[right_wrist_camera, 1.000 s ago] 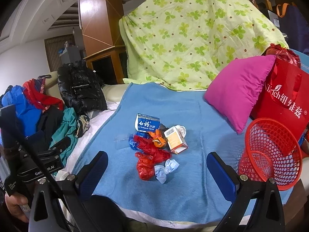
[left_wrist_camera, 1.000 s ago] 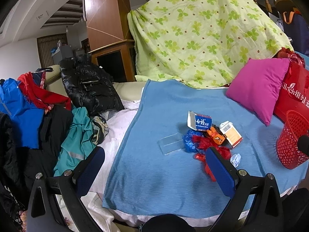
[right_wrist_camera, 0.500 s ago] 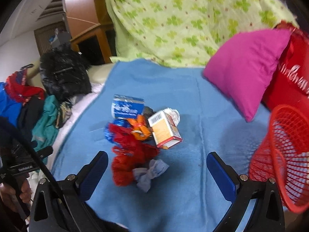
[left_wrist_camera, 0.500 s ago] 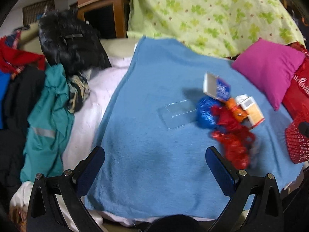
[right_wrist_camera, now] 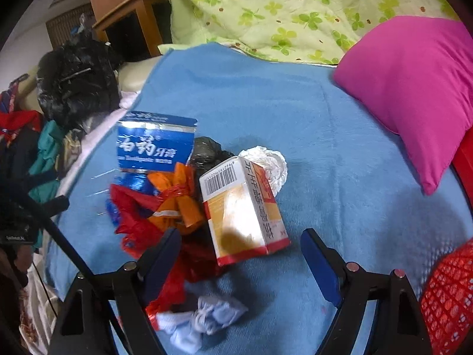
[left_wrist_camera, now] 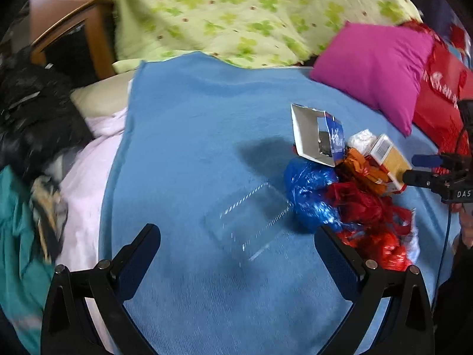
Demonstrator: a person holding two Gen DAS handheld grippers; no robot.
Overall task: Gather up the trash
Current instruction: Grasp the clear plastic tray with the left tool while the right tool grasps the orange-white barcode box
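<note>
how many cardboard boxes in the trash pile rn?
2. A blue-and-white toothpaste carton at the pile's far left, and an orange-and-white barcoded medicine box at the right, near the red mesh basket. Wrappers may hide more.

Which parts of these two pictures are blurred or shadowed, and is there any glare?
Left wrist view: motion blur smears the dark clothes at the left edge; a soft shadow lies on the blue cloth beside the open toothpaste box. Right wrist view: sharper; glare and a dark shadow spot sit on the glossy yellow carton. Both views bend strongly at the rim.
</note>
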